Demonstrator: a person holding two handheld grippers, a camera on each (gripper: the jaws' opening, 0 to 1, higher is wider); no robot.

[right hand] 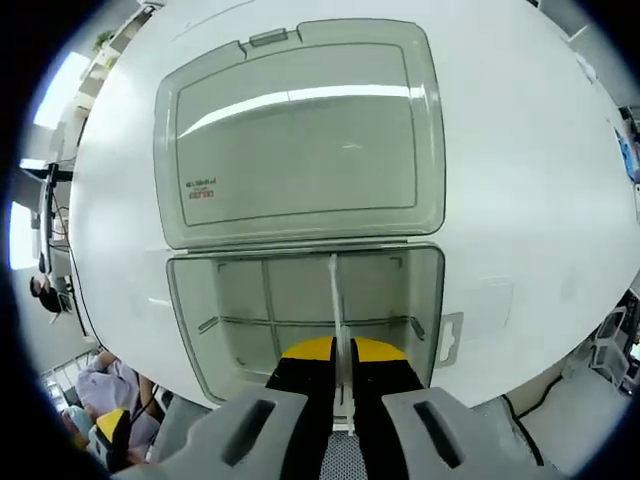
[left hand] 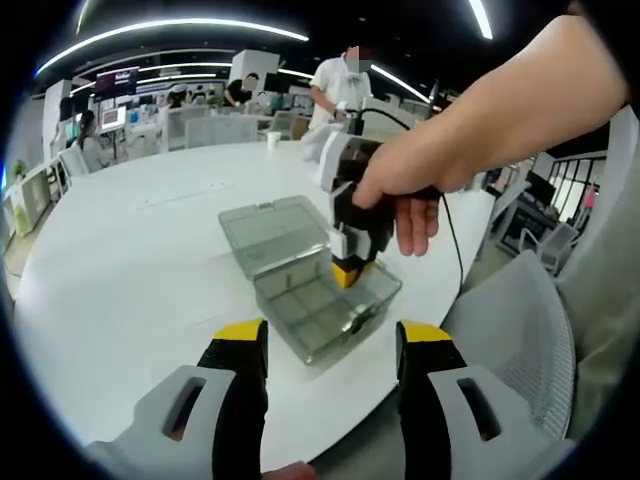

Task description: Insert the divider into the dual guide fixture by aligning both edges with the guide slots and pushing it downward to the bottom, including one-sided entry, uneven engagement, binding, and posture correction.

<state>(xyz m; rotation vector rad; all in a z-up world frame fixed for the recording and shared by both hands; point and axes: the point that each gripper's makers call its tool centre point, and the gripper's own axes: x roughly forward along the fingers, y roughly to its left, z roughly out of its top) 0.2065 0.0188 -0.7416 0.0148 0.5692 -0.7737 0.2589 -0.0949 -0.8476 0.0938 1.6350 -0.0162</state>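
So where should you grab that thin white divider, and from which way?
By its top edge, from straight above. The thin white plastic divider stands upright on its edge inside the clear grey plastic compartment box, so only its top is free. The right gripper is already pinching it that way, one jaw on each flat face.

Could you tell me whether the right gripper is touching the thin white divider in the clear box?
Touching. In the right gripper view, the right gripper has its jaws closed on the divider, which stands edge-on in the clear box.
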